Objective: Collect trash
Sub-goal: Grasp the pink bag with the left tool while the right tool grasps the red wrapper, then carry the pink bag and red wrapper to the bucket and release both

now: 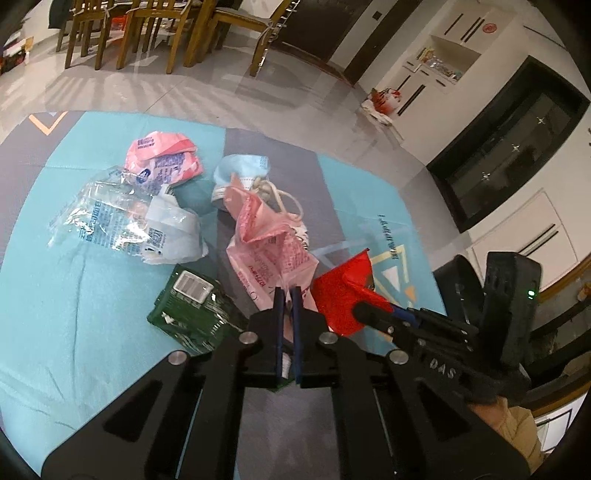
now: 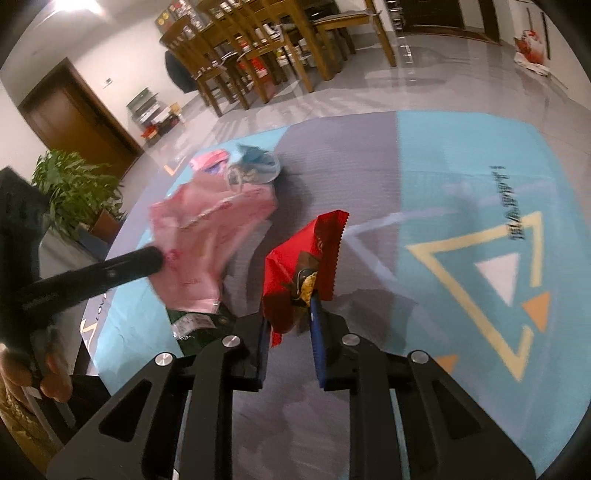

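My left gripper [image 1: 288, 295] is shut on the near edge of a crumpled pink plastic bag [image 1: 266, 243], which hangs from it just above the mat. My right gripper [image 2: 291, 321] is shut on a red snack wrapper [image 2: 306, 258] that stands up between its blue pads. In the left wrist view the red snack wrapper [image 1: 343, 295] and the right gripper [image 1: 369, 310] lie close on the right. The right wrist view shows the left gripper [image 2: 157, 258] and the pink plastic bag [image 2: 199, 251], blurred. A green wrapper [image 1: 192, 314] lies under my left gripper.
More trash lies on the blue and grey mat [image 1: 74, 332]: a clear plastic bag [image 1: 118, 214], a pink crumpled pack [image 1: 162, 158], a pale blue bag [image 1: 240, 173]. Wooden chairs [image 1: 147, 33] stand beyond. A potted plant [image 2: 70, 192] is left; a cabinet [image 1: 517, 147] is right.
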`<action>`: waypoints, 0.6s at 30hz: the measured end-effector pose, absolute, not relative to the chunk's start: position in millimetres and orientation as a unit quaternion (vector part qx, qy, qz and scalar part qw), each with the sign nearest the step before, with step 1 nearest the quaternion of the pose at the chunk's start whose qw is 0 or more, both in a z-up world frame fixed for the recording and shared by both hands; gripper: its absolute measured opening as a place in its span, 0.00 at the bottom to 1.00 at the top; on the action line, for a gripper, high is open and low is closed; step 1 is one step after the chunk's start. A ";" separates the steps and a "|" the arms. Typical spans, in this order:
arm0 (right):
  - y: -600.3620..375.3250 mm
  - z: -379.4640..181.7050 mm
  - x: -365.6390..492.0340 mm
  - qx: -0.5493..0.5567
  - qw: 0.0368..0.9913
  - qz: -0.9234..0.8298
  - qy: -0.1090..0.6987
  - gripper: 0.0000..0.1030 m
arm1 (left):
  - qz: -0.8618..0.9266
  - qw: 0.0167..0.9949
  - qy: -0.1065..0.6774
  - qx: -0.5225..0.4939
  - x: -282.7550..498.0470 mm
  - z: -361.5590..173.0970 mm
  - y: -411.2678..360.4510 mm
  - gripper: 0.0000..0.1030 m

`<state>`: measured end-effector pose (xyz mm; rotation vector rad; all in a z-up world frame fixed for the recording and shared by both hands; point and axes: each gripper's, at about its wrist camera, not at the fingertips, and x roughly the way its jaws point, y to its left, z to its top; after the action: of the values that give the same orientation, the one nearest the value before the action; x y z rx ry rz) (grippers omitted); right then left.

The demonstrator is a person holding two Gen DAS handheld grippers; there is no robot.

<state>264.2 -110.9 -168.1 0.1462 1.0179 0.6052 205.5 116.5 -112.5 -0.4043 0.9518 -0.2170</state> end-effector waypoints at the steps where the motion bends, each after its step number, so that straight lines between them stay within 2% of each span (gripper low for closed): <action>1: -114.6 -166.1 263.8 0.071 0.829 0.282 0.477 0.20 | -0.106 0.865 0.451 -0.191 202.0 -109.4 115.7 0.05; 18: -177.9 -126.9 231.1 0.136 0.856 0.277 0.414 0.20 | -0.162 0.868 0.416 -0.219 148.6 -78.1 80.8 0.05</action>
<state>231.1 -177.9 -126.9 0.2862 0.8707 0.5830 148.6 80.8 -78.1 -0.4594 0.8706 -0.3384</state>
